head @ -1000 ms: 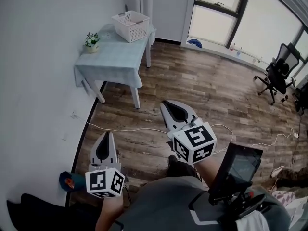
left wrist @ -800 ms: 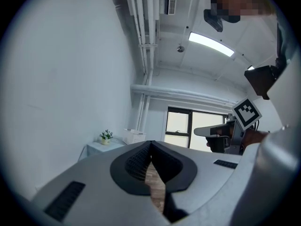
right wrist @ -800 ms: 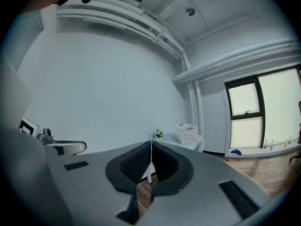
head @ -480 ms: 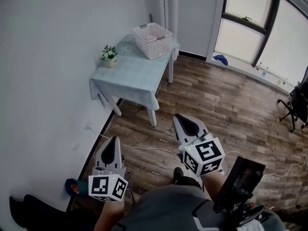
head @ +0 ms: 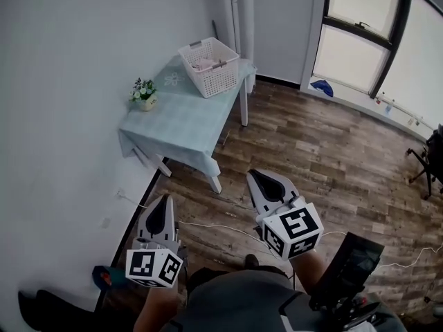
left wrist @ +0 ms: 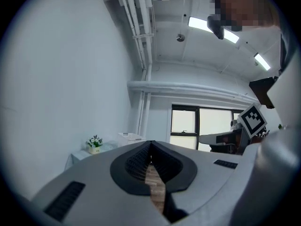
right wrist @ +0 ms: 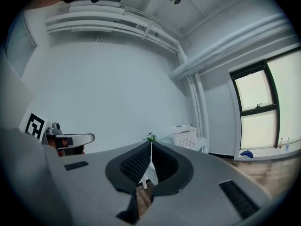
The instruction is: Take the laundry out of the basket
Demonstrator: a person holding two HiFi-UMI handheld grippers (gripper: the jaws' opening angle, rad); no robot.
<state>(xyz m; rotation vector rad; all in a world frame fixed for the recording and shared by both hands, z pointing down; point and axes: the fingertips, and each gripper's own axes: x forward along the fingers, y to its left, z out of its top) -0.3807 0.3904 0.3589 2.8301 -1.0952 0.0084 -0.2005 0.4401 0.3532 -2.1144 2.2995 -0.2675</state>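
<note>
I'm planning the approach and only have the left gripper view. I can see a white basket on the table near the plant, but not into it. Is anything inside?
Observer: Yes. The head view looks down into the basket, and pale pink laundry lies in it.
Operator: Is the right gripper ready to grab?
Observer: Not yet. The right gripper has its jaws shut, with nothing between them.
Operator: Anything on the way to the table?
Observer: A thin white cable runs across the wooden floor, short of the table.
</note>
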